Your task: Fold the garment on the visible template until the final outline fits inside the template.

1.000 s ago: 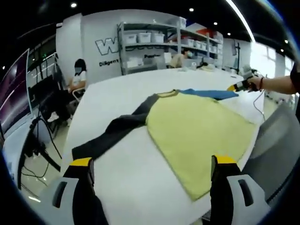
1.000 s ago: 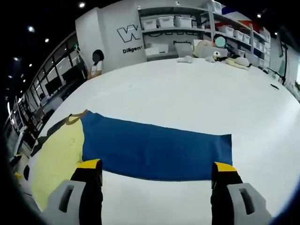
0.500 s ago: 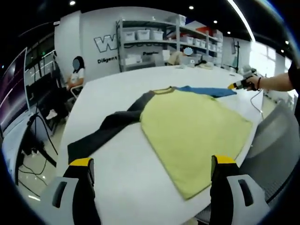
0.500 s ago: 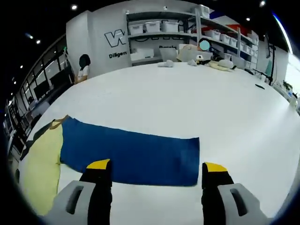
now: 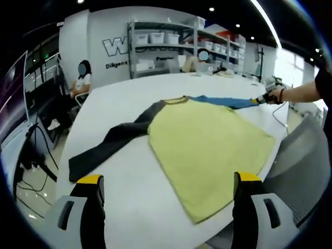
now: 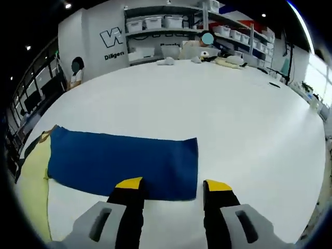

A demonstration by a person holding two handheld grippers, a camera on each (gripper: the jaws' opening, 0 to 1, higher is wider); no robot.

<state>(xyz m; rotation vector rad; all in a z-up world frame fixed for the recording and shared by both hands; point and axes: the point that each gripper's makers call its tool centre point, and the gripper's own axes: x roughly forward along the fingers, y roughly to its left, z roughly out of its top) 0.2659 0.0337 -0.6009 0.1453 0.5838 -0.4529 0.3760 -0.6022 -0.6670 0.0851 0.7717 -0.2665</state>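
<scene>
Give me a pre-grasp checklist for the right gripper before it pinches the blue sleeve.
1. Right gripper jaws parted: ok, a gap shows between the yellow tips.
2. Yellow tips at the near edge of the blue fabric sleeve, by its cuff end: ok.
3. Sleeve lying flat on the white table: ok.
4. Left gripper free: ok, jaws wide apart, nothing between them.
5. Yellow fabric shirt body and dark grey sleeve spread flat: ok.
6. Folding template under the garment: cannot tell.
</scene>
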